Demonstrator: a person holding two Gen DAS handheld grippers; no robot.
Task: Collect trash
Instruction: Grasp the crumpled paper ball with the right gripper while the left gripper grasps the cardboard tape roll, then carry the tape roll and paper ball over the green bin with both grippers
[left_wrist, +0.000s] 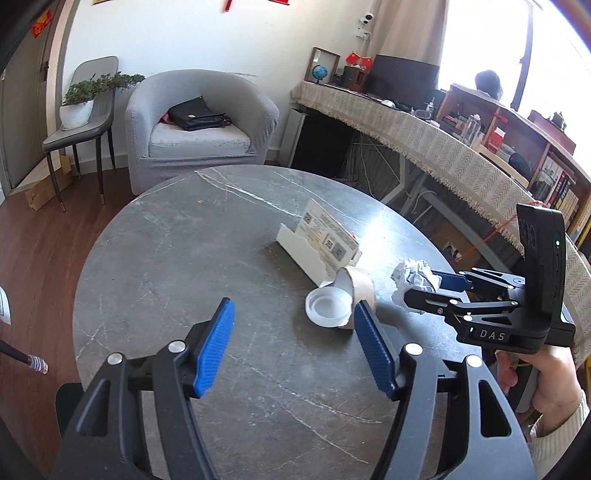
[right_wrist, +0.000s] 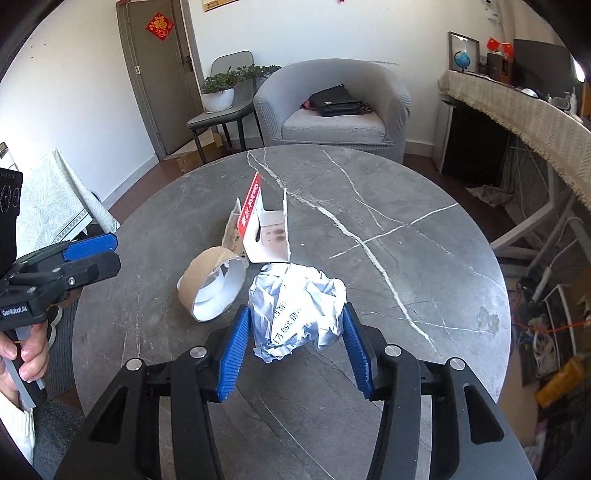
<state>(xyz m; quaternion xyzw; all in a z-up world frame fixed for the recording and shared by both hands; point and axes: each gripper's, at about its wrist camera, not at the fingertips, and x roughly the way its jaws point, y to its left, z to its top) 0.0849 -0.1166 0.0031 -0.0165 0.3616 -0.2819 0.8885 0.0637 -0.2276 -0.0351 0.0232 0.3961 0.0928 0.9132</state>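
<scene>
Blue ribbed pads on your right gripper (right_wrist: 295, 345) sit either side of the crumpled paper ball (right_wrist: 295, 306); the wad fills the gap and both pads look to be touching its sides, jaws about half apart, so you've got hold of it or v. nearly. Can't tell how firm the squeeze is. The ball's underside is at the tabletop; can't tell whether it's lifted.

Your left gripper (left_wrist: 295, 347) is open w/ nothing between the pads, just bare grey stone under it. Its right-hand pad tip is just beside the cardboard tape roll (left_wrist: 360, 291), which lies tipped on its side w/ a white plastic lid (left_wrist: 328, 307) leaning against it on the near side. Can't tell if the pad actually touches the roll.

Next out: the torn white card box (right_wrist: 267, 230) w/ a red strip on one flap stands open just behind the roll and ball, near the table's middle. From the left cam its printed side w/ QR codes shows.

All of it sits on the round grey marble table (right_wrist: 424, 206) w/ white veins. In the left view your right hand (left_wrist: 535, 380) grips the handle at the table's right edge; in the right view your left hand (right_wrist: 26, 354) does the same at the left edge.

Beyond the table: grey armchair (right_wrist: 332, 107) w/ a black bag (right_wrist: 334, 99) on the seat, a chair w/ a potted plant (right_wrist: 221, 88) beside it, and a long desk (left_wrist: 424, 129) under a fringed cloth to the right.
</scene>
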